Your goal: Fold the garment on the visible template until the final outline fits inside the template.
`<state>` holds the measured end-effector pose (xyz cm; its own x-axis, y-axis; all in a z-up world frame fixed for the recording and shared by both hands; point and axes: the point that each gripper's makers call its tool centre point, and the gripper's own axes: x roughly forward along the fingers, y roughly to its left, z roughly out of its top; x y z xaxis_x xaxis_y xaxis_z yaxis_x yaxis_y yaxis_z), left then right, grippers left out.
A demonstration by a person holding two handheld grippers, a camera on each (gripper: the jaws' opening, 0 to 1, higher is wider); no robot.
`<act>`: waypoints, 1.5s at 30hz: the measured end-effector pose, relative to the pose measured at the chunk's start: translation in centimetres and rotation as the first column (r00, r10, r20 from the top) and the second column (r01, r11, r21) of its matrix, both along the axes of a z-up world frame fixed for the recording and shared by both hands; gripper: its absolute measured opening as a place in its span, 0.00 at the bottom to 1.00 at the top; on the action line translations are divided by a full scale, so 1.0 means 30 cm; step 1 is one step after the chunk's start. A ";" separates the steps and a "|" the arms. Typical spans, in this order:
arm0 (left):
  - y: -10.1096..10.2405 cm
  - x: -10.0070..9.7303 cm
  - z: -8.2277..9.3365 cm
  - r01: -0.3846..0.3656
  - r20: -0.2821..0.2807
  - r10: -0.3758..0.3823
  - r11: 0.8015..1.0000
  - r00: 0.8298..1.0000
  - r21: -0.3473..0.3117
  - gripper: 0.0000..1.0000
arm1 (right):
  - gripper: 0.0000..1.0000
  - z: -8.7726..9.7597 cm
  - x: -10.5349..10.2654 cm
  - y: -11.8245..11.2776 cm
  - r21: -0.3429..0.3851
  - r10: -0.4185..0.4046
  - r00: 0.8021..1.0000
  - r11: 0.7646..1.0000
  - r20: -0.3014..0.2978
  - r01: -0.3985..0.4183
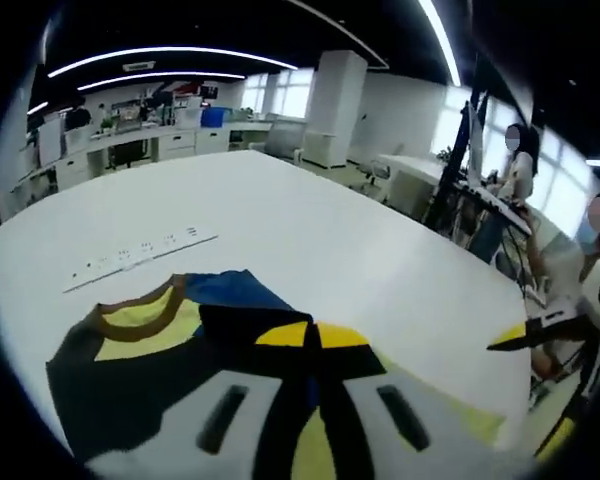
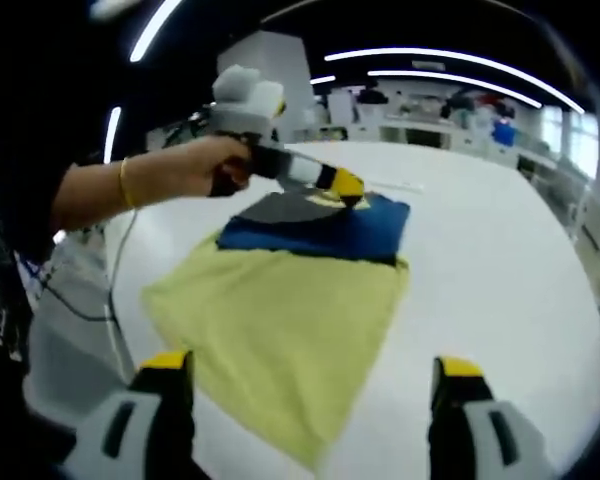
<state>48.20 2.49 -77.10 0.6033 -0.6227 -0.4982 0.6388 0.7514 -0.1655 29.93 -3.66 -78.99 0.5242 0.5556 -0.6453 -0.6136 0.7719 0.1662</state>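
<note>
A garment in yellow, blue and black with a brown collar lies on the white table. In the right gripper view it appears as a broad yellow panel with a blue and dark part folded at its far end. My left gripper is shut, its yellow tips pinching a fold of the dark fabric. From the right gripper view a hand holds that left gripper at the garment's far edge. My right gripper hovers open over the yellow panel's near edge, jaws wide apart. Its yellow tips enter the left gripper view.
A long white strip lies on the table beyond the collar. The table's edge runs along the right, with a black tripod, desks and seated people beyond. An arm with a bracelet reaches in from the left.
</note>
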 end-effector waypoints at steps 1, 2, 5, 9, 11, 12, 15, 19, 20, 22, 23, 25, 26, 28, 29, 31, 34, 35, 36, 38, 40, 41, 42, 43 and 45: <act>-0.006 -0.006 -0.010 0.011 0.000 -0.011 1.000 1.000 0.011 0.00 | 0.99 -0.001 0.001 -0.002 0.000 -0.002 1.000 1.000 0.000 0.002; -0.012 -0.010 -0.021 0.019 -0.002 -0.019 1.000 1.000 0.019 0.00 | 0.99 -0.003 0.001 -0.005 0.000 -0.005 1.000 1.000 -0.002 0.005; -0.032 -0.024 -0.062 0.045 -0.015 -0.044 0.998 0.999 0.045 0.00 | 0.99 -0.005 0.004 -0.013 -0.001 -0.010 1.000 1.000 -0.002 0.010; -0.046 -0.063 -0.113 0.093 -0.024 -0.091 0.990 0.996 0.107 0.00 | 0.99 -0.007 0.006 -0.016 -0.001 -0.018 1.000 1.000 -0.003 0.018; -0.054 -0.077 -0.127 0.101 -0.027 -0.099 0.988 0.995 0.118 0.00 | 0.99 -0.009 0.006 -0.017 -0.001 -0.019 1.000 1.000 -0.004 0.019; -0.052 -0.086 -0.142 0.106 -0.033 -0.102 0.986 0.994 0.126 0.00 | 0.99 -0.012 0.007 -0.020 -0.003 -0.021 1.000 1.000 -0.005 0.021; -0.050 -0.081 -0.173 0.107 -0.041 -0.102 0.985 0.994 0.133 0.00 | 0.99 -0.014 0.007 -0.020 -0.003 -0.023 1.000 1.000 -0.007 0.023; -0.055 -0.096 -0.179 0.131 -0.037 -0.127 0.982 0.991 0.133 0.00 | 0.99 -0.016 0.010 -0.020 0.003 -0.027 1.000 1.000 -0.008 0.027; -0.060 -0.102 -0.178 0.139 -0.035 -0.135 0.982 0.990 0.128 0.00 | 0.99 -0.016 0.012 -0.020 0.005 -0.029 1.000 1.000 -0.008 0.029; -0.066 -0.108 -0.176 0.154 -0.029 -0.152 0.981 0.988 0.115 0.00 | 0.99 -0.018 0.016 -0.022 0.007 -0.032 0.999 0.999 -0.008 0.032; -0.066 -0.109 -0.176 0.156 -0.027 -0.154 0.981 0.988 0.114 0.02 | 0.99 -0.018 0.019 -0.022 0.009 -0.034 0.999 0.999 -0.008 0.034; -0.063 -0.112 -0.169 0.157 -0.014 -0.157 0.982 0.988 0.108 0.10 | 0.99 -0.016 0.025 -0.024 0.016 -0.041 0.999 0.999 -0.007 0.041; -0.062 -0.111 -0.169 0.156 -0.013 -0.156 0.982 0.988 0.106 0.13 | 0.99 -0.016 0.027 -0.024 0.017 -0.042 0.999 0.999 -0.006 0.042; -0.061 -0.113 -0.165 0.156 -0.007 -0.156 0.982 0.988 0.103 0.20 | 0.99 -0.016 0.033 -0.027 0.017 -0.044 0.999 0.999 -0.004 0.044; -0.058 -0.111 -0.163 0.156 0.003 -0.157 0.982 0.988 0.110 0.23 | 0.99 -0.016 0.036 -0.028 0.016 -0.045 0.999 0.999 -0.004 0.045; -0.056 -0.105 -0.161 0.167 0.026 -0.172 0.978 0.985 0.124 0.30 | 0.99 -0.017 0.043 -0.030 0.011 -0.041 0.999 0.999 -0.003 0.042; -0.067 -0.116 -0.159 0.194 0.022 -0.197 0.975 0.980 0.111 0.33 | 0.99 -0.016 0.050 -0.030 0.007 -0.040 0.999 0.999 -0.001 0.040; -0.077 -0.124 -0.160 0.219 0.022 -0.223 0.969 0.975 0.112 0.33 | 0.99 -0.015 0.053 -0.030 0.007 -0.040 0.999 0.999 0.000 0.040; -0.089 -0.134 -0.158 0.239 0.024 -0.243 0.965 0.970 0.106 0.34 | 0.99 -0.015 0.055 -0.030 0.006 -0.041 0.999 0.999 0.001 0.041; -0.109 -0.141 -0.157 0.262 0.029 -0.266 0.960 0.964 0.098 0.37 | 0.99 -0.013 0.061 -0.031 0.005 -0.045 0.999 0.999 0.001 0.045; -0.133 -0.145 -0.159 0.284 0.039 -0.289 0.953 0.956 0.105 0.38 | 0.99 -0.011 0.068 -0.030 0.004 -0.046 0.999 0.999 0.006 0.046; -0.143 -0.150 -0.160 0.296 0.041 -0.301 0.949 0.953 0.108 0.38 | 0.99 -0.010 0.070 -0.030 0.004 -0.047 0.999 0.999 0.007 0.047; -0.161 -0.166 -0.161 0.304 0.041 -0.311 0.946 0.950 0.114 0.38 | 0.99 -0.010 0.072 -0.030 0.004 -0.048 0.999 0.999 0.007 0.048; -0.169 -0.171 -0.159 0.313 0.047 -0.320 0.942 0.946 0.119 0.38 | 0.99 -0.010 0.071 -0.031 0.003 -0.049 0.999 0.999 0.007 0.049; -0.181 -0.175 -0.150 0.335 0.068 -0.347 0.931 0.935 0.142 0.37 | 0.99 -0.011 0.071 -0.034 0.001 -0.051 0.999 0.999 0.008 0.051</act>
<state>42.94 -2.93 -81.59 0.4119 -0.7346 -0.5391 0.8680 0.4964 -0.0132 32.05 -4.67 -79.32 0.5567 0.5285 -0.6409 -0.5749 0.8020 0.1620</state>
